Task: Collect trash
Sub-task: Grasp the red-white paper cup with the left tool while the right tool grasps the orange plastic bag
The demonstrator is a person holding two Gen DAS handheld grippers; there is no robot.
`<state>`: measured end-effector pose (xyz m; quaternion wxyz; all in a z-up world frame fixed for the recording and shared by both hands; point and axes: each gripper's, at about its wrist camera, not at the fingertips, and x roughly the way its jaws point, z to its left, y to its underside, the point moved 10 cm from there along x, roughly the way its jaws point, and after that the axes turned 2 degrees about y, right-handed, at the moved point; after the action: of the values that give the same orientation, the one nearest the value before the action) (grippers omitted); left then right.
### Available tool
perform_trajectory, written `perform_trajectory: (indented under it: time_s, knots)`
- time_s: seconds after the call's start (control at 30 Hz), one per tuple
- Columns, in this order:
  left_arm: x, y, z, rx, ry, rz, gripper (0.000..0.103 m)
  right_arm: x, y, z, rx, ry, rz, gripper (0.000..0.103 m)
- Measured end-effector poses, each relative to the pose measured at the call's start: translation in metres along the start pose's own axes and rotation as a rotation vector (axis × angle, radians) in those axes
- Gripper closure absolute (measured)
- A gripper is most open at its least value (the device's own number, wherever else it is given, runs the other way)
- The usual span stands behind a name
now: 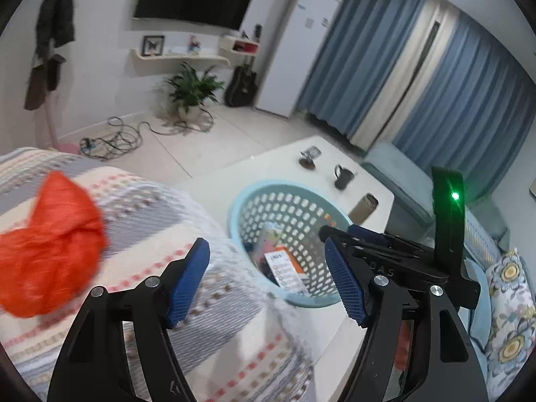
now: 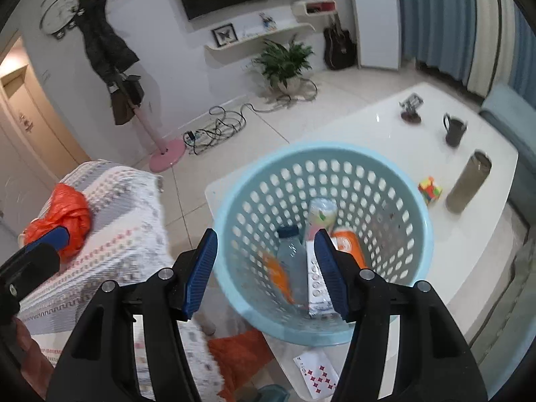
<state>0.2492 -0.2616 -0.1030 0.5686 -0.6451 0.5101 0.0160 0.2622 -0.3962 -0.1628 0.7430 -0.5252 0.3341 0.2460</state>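
The crumpled orange plastic bag (image 1: 47, 248) is lying on the striped woven blanket (image 1: 160, 221), near that blanket's edge facing the white low table (image 2: 385, 117), and nothing is gripping it. The left gripper (image 1: 268, 281) is hanging beside the bag with its blue pads apart and nothing between them. The right gripper (image 2: 264, 271) is likewise standing open and empty, over the near rim of the pale blue perforated plastic basket (image 2: 415, 201).

The basket is sitting at the table's near corner, close to the edge, so a careless knock from either tool could, I judge, be pushing it off. The bag is thin and slack; a shallow pinch may be catching only a fold and letting it slip, or snagging the blanket with it.

Inside the basket are lying a clear plastic bottle with a dark cap (image 2: 291, 254), an orange carton (image 2: 348, 244), a tall pale printed packet (image 2: 320, 214) and a white printed card, partly hidden by the right tool's pad. A playing card (image 2: 315, 373) is lying on the table just outside the basket.
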Motion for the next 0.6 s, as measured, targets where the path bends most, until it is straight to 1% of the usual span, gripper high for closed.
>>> perform_trajectory:
  time_s: [0.1, 0.23, 0.27, 0.33, 0.37, 0.43, 0.47, 0.53, 0.57, 0.6]
  knots:
    - [-0.030, -0.007, 0.018, -0.019, -0.040, -0.056, 0.033, -0.017, -0.006, 0.027, -0.036, -0.035, -0.032, 0.046]
    - [-0.085, -0.015, 0.061, -0.069, -0.138, -0.153, 0.032, -0.031, -0.011, 0.077, -0.094, -0.112, -0.056, 0.042]
    - [-0.103, -0.016, 0.078, -0.089, -0.174, -0.181, 0.030, -0.035, -0.011, 0.096, -0.118, -0.139, -0.061, 0.041]
    - [-0.128, -0.017, 0.104, -0.125, -0.243, -0.214, 0.029, -0.038, -0.010, 0.135, -0.168, -0.192, -0.064, 0.036]
    - [-0.142, -0.016, 0.120, -0.148, -0.282, -0.231, 0.029, -0.038, -0.009, 0.150, -0.186, -0.208, -0.064, 0.035]
    - [-0.168, -0.012, 0.153, -0.201, -0.355, -0.260, 0.027, -0.037, -0.005, 0.184, -0.236, -0.237, -0.063, 0.029]
    - [-0.180, -0.009, 0.170, -0.228, -0.390, -0.271, 0.026, -0.035, -0.002, 0.204, -0.266, -0.253, -0.061, 0.028]
    - [-0.204, -0.002, 0.203, -0.275, -0.465, -0.292, 0.024, -0.028, 0.002, 0.236, -0.303, -0.269, -0.061, 0.025]
    - [-0.216, 0.003, 0.222, -0.300, -0.515, -0.299, 0.023, -0.022, 0.003, 0.251, -0.315, -0.266, -0.063, 0.024]
    - [-0.227, 0.006, 0.239, -0.325, -0.550, -0.306, 0.021, -0.017, 0.005, 0.263, -0.324, -0.258, -0.067, 0.021]
